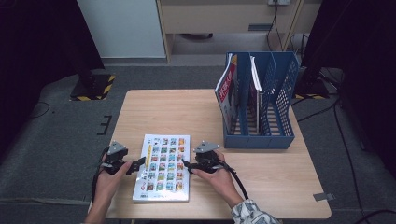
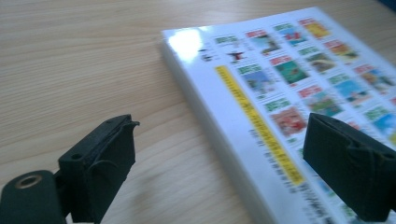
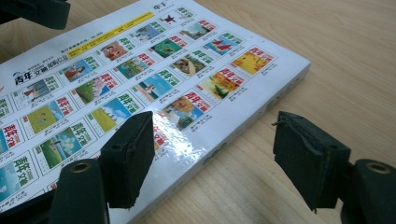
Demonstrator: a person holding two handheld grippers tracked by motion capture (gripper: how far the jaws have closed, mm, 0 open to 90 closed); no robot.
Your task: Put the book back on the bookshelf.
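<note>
A thick white book [image 1: 162, 167] with rows of small coloured pictures on its cover lies flat near the front of the wooden table [image 1: 187, 107]. My left gripper [image 1: 139, 164] is at the book's left edge, open, one jaw over the cover and the other over bare wood. In the left gripper view the book [image 2: 280, 98] runs between the open jaws of the left gripper [image 2: 233, 163]. My right gripper [image 1: 185, 164] is at the book's right edge, open. In the right gripper view the right gripper [image 3: 212, 154] straddles the edge of the book [image 3: 140, 79].
A blue file rack [image 1: 275, 107] with several slots stands at the table's back right, holding a red and white magazine [image 1: 227, 91] and another thin booklet [image 1: 255, 84]. A piece of tape [image 1: 323, 196] sits near the front right corner.
</note>
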